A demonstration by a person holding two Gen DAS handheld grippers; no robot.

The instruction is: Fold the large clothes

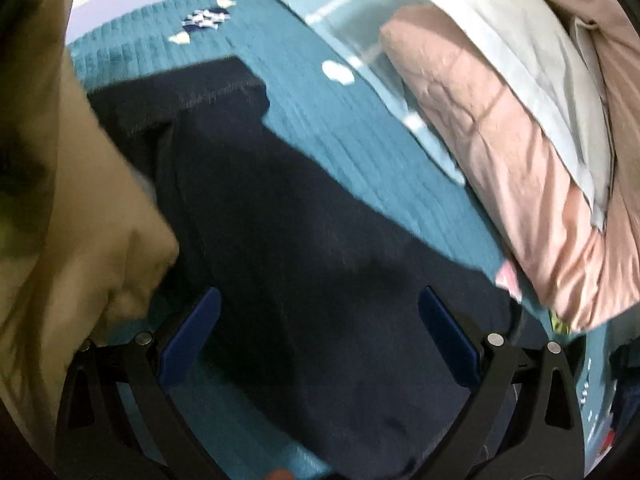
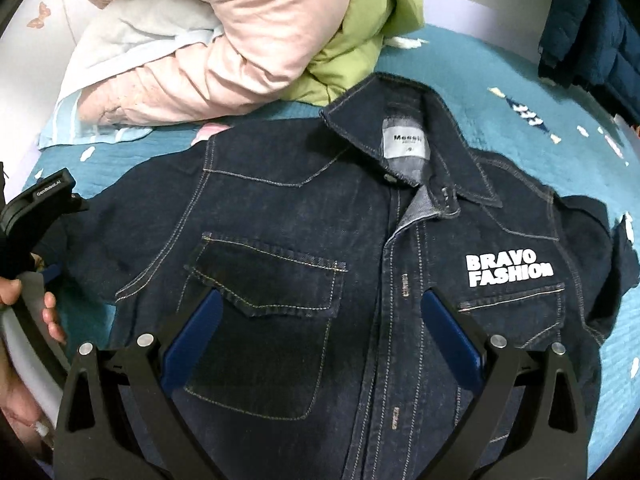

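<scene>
Denim jacket (image 2: 360,260) lay front-up on bed (image 2: 500,128), collar away | right claw (image 2: 320,328) released above chest | left claw (image 1: 320,328) released over sleeve (image 1: 248,168), nearer it.

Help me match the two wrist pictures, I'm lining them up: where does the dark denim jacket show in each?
Left wrist: the denim jacket runs from upper left to bottom centre, plain dark cloth.
Right wrist: the denim jacket fills the centre, front up, collar at the top.
Shared landmark: the pink quilted coat lying on the teal bedspread.
</scene>
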